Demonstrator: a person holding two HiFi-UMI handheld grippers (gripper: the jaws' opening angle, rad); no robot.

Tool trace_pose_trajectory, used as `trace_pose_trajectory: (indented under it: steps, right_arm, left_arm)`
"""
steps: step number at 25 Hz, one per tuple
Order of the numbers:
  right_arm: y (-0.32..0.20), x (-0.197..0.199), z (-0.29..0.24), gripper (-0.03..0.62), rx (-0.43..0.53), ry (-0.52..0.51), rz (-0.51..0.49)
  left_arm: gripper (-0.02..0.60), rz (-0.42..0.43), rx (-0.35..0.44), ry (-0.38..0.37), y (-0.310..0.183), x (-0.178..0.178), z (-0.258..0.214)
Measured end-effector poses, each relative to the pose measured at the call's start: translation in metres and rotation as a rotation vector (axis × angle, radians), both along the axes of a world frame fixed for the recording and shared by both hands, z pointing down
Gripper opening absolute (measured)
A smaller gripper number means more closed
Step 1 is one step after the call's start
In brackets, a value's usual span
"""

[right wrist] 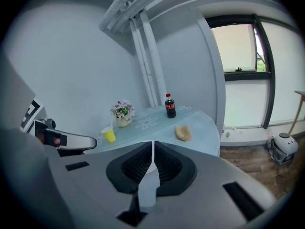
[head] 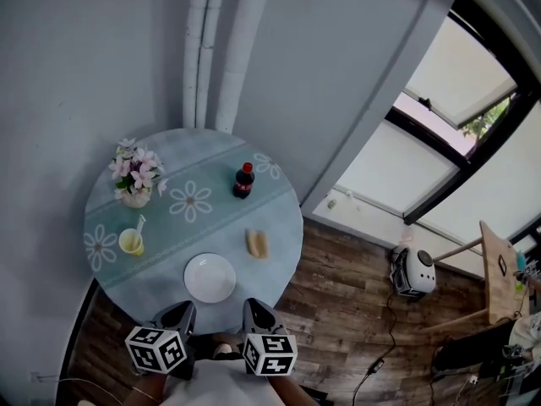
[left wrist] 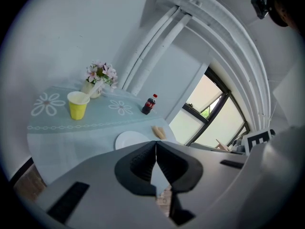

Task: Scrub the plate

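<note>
**Both jaws shut and empty, plate bare at the near edge of the tabletop**

A wooden floor (head: 355, 311) fills the lower right of the head view. A dark-framed window (head: 456, 117) runs along the upper right. White pipes (head: 215, 49) climb the grey wall at top centre.

The round tabletop (head: 161, 269) sits left of centre. It is covered in a pale blue cloth with white daisies.

The left gripper (head: 186, 309) and the right gripper (head: 254, 306) are at the bottom of the frame, side by side. Each carries its marker cube and points toward the near rim of the tabletop. In the left gripper view, the jaws of the left gripper (left wrist: 156, 144) meet at their tips with nothing between them. In the right gripper view, the jaws of the right gripper (right wrist: 152, 144) are likewise closed on nothing.

A white rounded appliance (head: 414, 271) stands on the floor at the right.

The white plate (head: 210, 277) lies flat near the tabletop's near edge, lower centre of the head view, just above the two grippers and apart from both. It appears empty.

Further back, a vase of pink and white flowers (head: 135, 174) stands at the upper left of the tabletop. A dark cola bottle (head: 243, 180) stands upright toward the upper right. A yellow cup (head: 131, 241) holding a white stick sits at the left. A small tan sponge (head: 257, 243) lies to the upper right of the plate, near the tabletop's right edge.
</note>
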State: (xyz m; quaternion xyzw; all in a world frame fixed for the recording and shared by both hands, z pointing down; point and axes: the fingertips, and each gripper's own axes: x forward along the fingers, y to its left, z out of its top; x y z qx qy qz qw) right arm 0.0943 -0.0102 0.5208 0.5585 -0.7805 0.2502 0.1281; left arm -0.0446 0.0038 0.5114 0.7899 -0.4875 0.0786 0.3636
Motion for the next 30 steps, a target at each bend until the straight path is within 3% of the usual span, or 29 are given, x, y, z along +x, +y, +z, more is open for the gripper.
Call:
trace_pose_trajectory:
  steps: [17,19,21,30]
  right_arm:
    - [-0.091,0.018,0.014,0.040,-0.035,0.175,0.025]
    - [-0.101,0.019,0.016,0.059,-0.049,0.174,0.013]
    - [-0.112,0.018,0.020,0.140,-0.065,0.174,-0.012]
    - [-0.162,0.011,0.048,0.158,-0.138,0.226,-0.077]
  left_arm:
    - [0.011,-0.011,-0.106,0.056,-0.051,-0.028,0.022]
    - [0.011,-0.006,-0.123,0.052,-0.053,-0.030,0.025]
    - [0.011,-0.008,-0.132,0.043,-0.057,-0.034,0.028]
    - [0.011,-0.085,-0.207,0.060,-0.067,-0.062,0.046]
